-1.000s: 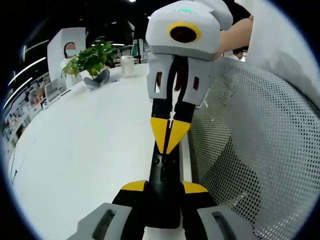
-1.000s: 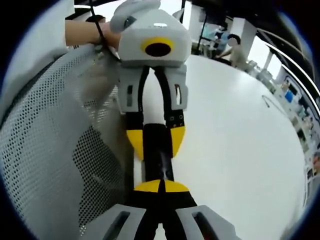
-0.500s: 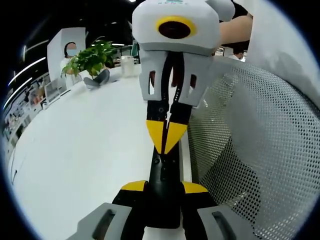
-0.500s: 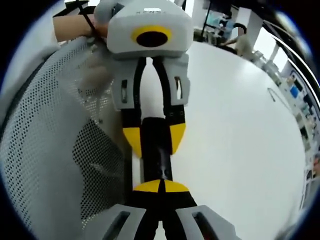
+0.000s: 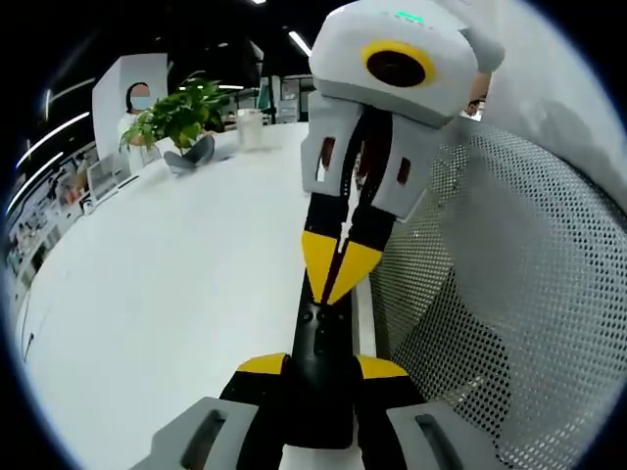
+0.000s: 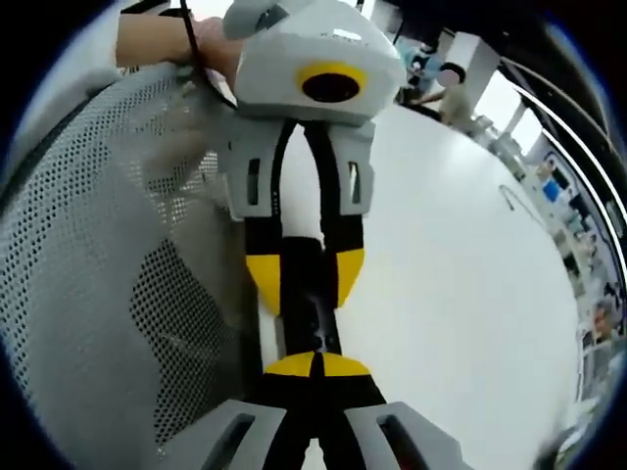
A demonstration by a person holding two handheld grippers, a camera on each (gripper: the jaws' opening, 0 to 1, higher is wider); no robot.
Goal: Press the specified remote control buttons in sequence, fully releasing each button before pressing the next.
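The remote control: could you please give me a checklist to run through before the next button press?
1. Remote control clamped in the left gripper: ok, a yellow pad sits on each long side.
2. Right gripper closed to a single point for pressing: ok.
3. Last button fully released: cannot tell; the tips are right at the remote's face, and contact is unclear.
4. Tips over the correct button: cannot tell; the buttons are too dark to read.
5. Remote in sight in both gripper views: ok.
6. Clearance from the mesh chair back beside the remote: cannot tell.
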